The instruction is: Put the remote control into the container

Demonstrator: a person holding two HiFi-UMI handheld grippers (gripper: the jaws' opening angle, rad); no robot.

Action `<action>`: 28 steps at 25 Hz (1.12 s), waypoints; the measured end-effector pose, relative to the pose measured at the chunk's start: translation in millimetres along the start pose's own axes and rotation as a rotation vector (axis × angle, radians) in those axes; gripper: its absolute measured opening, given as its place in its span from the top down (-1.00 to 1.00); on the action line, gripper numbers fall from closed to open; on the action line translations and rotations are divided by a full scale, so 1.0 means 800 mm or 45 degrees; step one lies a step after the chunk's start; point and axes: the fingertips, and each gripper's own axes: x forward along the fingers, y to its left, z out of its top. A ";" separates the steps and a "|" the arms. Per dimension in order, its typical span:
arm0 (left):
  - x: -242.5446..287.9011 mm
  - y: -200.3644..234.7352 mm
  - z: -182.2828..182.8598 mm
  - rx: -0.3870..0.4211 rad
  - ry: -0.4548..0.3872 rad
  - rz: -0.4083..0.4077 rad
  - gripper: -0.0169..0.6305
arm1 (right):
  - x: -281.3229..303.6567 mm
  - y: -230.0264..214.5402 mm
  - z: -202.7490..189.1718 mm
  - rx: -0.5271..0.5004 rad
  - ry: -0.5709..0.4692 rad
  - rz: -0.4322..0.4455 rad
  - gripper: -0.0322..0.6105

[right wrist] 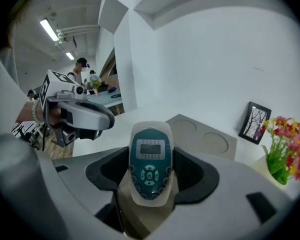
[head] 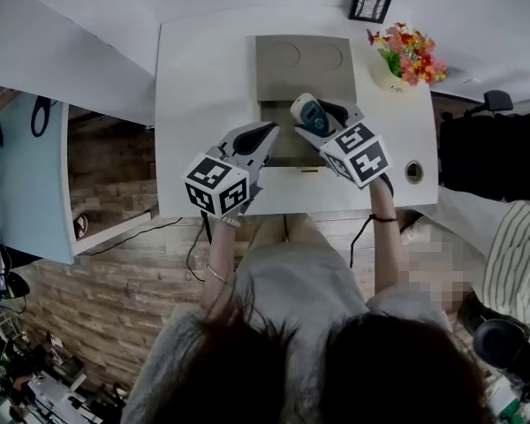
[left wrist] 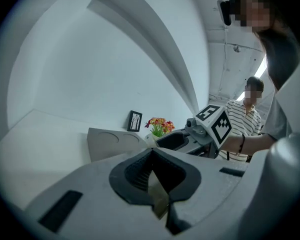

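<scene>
A white remote control (head: 306, 113) with a teal face stands between the jaws of my right gripper (head: 321, 117), which is shut on it. The right gripper view shows the remote (right wrist: 150, 160) upright, its buttons facing the camera. It hangs over the open part of the grey container (head: 279, 154) on the white table (head: 203, 78). The container's lid (head: 302, 64), with two round marks, lies flat behind. My left gripper (head: 261, 136) hovers at the container's left side. Its jaws meet with nothing held (left wrist: 151, 170).
A pot of red and yellow flowers (head: 406, 55) and a small black picture frame (head: 371, 0) stand at the table's back right. A cable hole (head: 413, 171) sits near the right edge. A teal desk (head: 26, 184) is at left. A person in a striped shirt (head: 519, 254) is at right.
</scene>
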 end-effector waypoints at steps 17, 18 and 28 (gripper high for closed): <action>0.003 0.022 -0.039 -0.108 0.070 0.024 0.94 | 0.076 0.009 -0.077 -0.229 0.464 0.068 0.02; 0.003 0.023 -0.041 -0.111 0.073 0.026 0.94 | 0.078 0.010 -0.080 -0.236 0.481 0.071 0.02; 0.001 0.038 -0.036 -0.134 0.056 0.063 0.94 | 0.091 0.009 -0.098 -0.295 0.577 0.094 0.02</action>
